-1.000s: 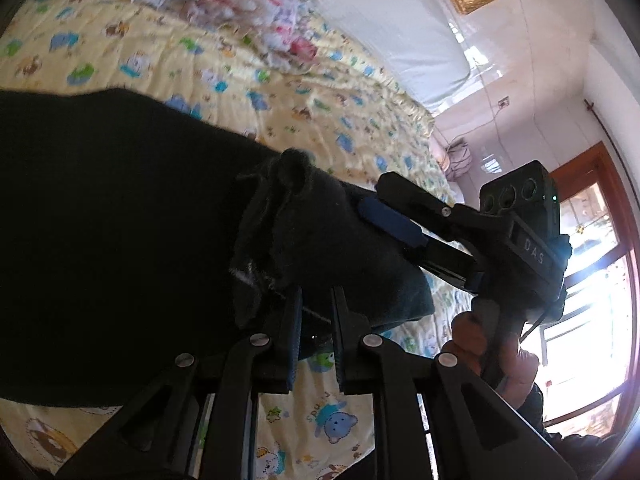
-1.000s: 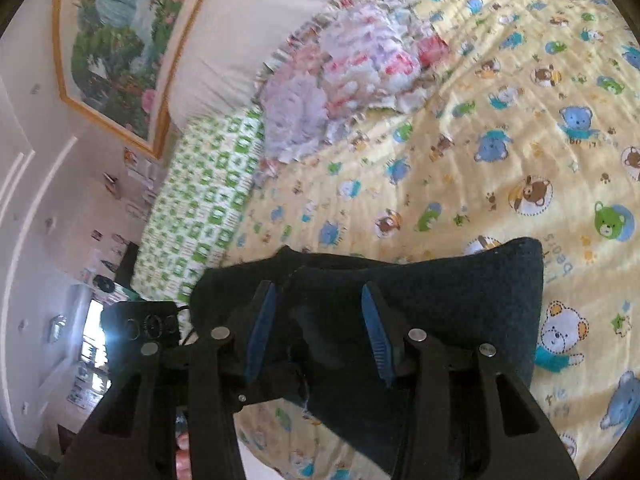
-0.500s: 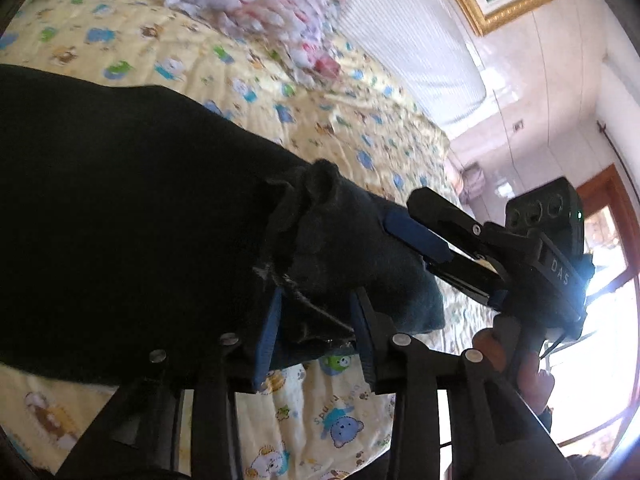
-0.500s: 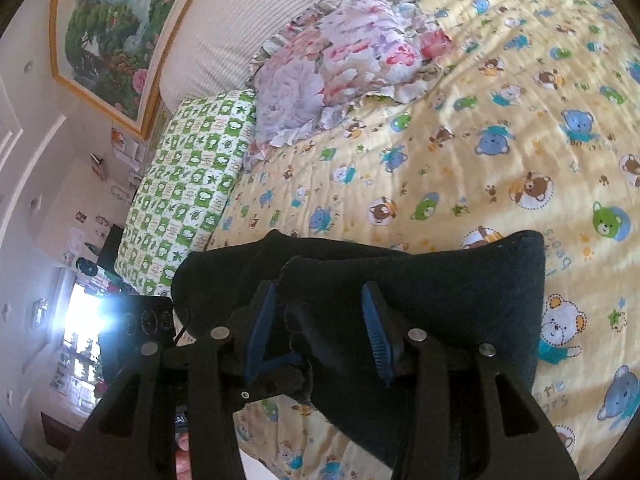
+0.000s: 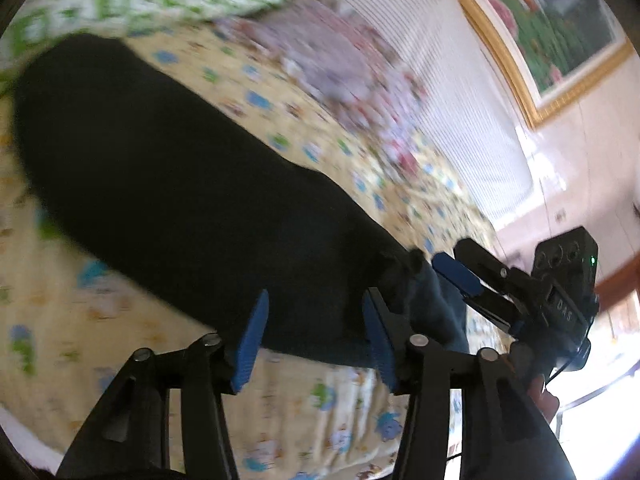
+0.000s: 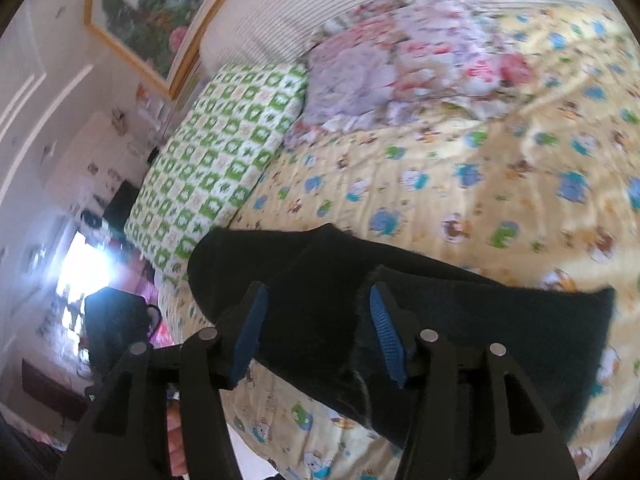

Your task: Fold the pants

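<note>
The black pants [image 5: 180,200] lie folded in a long band across the yellow cartoon-print bedspread [image 5: 80,320]. My left gripper [image 5: 314,340] hangs over their near edge. Its jaws are opening, and the cloth sits between the blue pads [image 5: 250,340] without being pressed. A bunched corner of the pants [image 5: 416,280] rests beside its right finger. My right gripper [image 5: 460,280] shows at the right of the left wrist view. In the right wrist view, the right gripper [image 6: 316,332] also stands over the pants [image 6: 480,320]. Its jaws are opening too, with loose cloth between them.
A green-and-white checked pillow [image 6: 216,168] and a floral quilt [image 6: 400,60] lie at the head of the bed by the striped headboard [image 6: 300,4]. A framed picture [image 6: 152,12] hangs above. A hand [image 5: 540,396] holds the right gripper's handle.
Both grippers' jaws have widened and let go of the bunched pants cloth. The left gripper has drawn back and turned, so more of the pants and the pillows shows.
</note>
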{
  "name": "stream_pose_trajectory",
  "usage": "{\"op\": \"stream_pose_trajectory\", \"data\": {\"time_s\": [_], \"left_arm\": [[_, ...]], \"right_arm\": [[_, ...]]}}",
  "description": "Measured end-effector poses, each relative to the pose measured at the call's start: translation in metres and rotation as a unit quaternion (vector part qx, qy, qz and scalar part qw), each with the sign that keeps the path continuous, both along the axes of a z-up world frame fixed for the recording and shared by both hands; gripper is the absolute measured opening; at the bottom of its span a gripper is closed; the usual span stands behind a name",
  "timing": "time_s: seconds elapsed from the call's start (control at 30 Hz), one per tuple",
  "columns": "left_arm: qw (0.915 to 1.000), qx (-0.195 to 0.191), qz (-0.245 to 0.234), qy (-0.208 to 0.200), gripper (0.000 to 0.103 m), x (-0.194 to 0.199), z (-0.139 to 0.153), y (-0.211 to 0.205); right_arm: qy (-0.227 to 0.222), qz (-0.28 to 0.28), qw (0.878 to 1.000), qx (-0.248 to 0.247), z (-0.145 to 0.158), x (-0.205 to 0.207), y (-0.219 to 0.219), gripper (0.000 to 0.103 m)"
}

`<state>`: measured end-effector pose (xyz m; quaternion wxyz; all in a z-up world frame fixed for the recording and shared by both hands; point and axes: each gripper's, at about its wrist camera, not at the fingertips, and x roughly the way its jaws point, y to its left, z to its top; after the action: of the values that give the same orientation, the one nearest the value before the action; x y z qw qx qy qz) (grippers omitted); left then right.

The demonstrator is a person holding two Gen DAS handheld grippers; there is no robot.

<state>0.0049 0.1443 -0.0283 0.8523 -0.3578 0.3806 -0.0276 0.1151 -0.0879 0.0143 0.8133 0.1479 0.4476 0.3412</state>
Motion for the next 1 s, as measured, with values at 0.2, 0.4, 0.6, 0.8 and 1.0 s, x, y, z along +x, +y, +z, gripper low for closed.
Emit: {"op": "stream_pose_trajectory", "data": {"time_s": [0.2,0.4,0.6,0.8,1.0], "left_arm": [[0.9974,-0.01,0.071,0.007,0.054,-0.018,-0.003,0.045],[0.9904,-0.023,0.136,0.011,0.055,-0.038,-0.013,0.092],[0.984,-0.031,0.174,0.018,0.055,-0.045,-0.021,0.128],[0.9774,-0.057,0.203,0.019,0.055,-0.044,-0.032,0.154],[0.9746,-0.063,0.214,0.023,0.055,-0.034,-0.04,0.168]], "right_arm": [[-0.007,0.06,0.998,-0.024,0.002,0.01,0.047,0.055],[-0.004,0.106,0.993,-0.04,0.002,0.028,0.087,0.056],[-0.003,0.173,0.983,-0.063,0.004,0.051,0.143,0.064],[-0.009,0.236,0.968,-0.088,0.001,0.076,0.205,0.065],[0.009,0.276,0.957,-0.086,-0.011,0.104,0.247,0.065]]}}
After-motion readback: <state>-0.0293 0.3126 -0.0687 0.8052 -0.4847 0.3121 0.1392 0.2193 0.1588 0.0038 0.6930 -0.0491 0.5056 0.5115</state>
